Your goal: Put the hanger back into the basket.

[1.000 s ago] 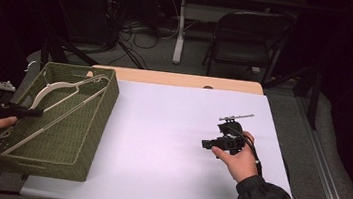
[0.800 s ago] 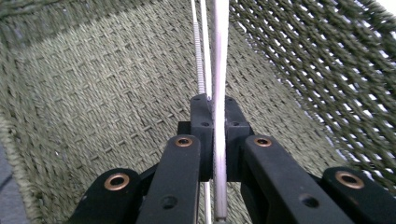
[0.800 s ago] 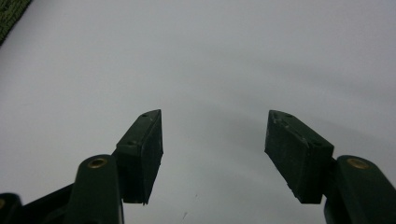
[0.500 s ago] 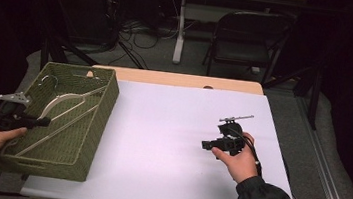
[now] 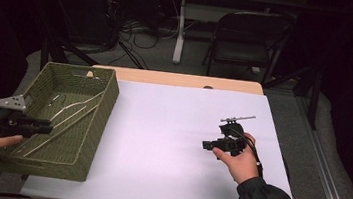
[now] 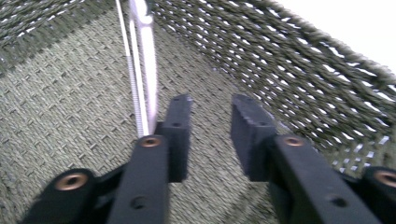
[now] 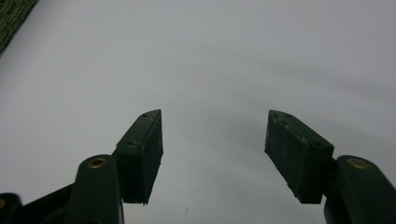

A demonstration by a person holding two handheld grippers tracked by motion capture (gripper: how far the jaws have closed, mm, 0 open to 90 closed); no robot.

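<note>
At the left, the left gripper (image 5: 43, 125) reaches over the near rim into the green woven basket (image 5: 99, 121); its jaws have just been opening, with nothing between them. The pale hangers (image 5: 69, 113), seemingly two, lie on the basket floor just beside its tips. Right gripper (image 5: 207, 145) rests on the white table (image 5: 159, 143), jaws spread, empty.

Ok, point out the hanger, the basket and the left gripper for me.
hanger (image 5: 70, 112), high view, on its pale bars lying in the basket.
basket (image 5: 105, 102), high view, on its right woven wall.
left gripper (image 6: 210, 114), left gripper view, midway between its open jaws.
</note>
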